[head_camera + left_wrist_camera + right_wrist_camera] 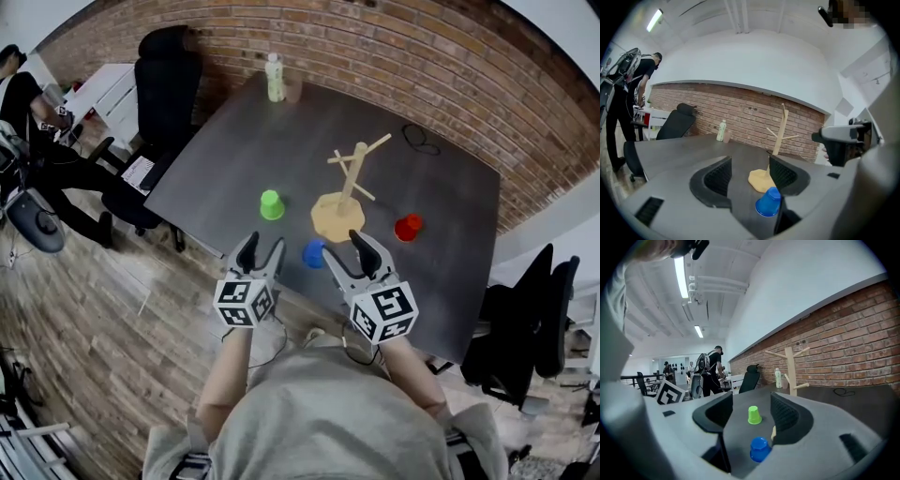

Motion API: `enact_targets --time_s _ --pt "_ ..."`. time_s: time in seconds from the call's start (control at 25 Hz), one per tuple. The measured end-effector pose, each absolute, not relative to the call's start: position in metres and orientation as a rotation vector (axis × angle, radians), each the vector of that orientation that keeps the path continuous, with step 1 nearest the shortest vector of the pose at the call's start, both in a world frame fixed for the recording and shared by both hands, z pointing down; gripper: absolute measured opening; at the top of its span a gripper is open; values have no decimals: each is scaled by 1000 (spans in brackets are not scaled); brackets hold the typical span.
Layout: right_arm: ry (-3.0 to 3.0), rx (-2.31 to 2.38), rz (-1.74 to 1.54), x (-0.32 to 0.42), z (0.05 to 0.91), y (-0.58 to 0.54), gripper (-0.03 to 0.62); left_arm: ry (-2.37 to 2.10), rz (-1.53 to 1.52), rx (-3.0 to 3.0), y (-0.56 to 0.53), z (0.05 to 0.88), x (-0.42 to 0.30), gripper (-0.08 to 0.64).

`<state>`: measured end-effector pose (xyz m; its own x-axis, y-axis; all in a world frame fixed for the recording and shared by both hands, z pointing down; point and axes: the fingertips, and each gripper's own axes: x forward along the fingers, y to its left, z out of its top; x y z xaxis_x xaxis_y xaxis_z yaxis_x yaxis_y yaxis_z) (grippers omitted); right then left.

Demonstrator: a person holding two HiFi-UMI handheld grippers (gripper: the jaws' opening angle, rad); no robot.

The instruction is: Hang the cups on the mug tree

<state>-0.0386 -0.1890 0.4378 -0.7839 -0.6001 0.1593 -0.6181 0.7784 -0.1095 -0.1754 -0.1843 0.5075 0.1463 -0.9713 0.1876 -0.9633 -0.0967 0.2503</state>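
Observation:
A wooden mug tree stands on its round base near the middle of the dark table, with bare pegs. Three cups sit upside down on the table: green to its left, red to its right, and blue in front, between my two grippers. My left gripper is open and empty, with the blue cup low beside its right jaw. My right gripper is also open and empty. Its view shows the blue cup low between the jaws and the green cup beyond.
A pale bottle and a small brown cup stand at the table's far edge. A black cable loop lies at the back right. Office chairs flank the table, and a person sits at the left.

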Motion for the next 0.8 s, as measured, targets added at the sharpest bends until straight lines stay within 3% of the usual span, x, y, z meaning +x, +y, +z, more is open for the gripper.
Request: enact_targets --time_s 0.8 --pt "-2758 1118 358 -48 472 -234 241 -1779 204 2100 -281 595 -214 265"
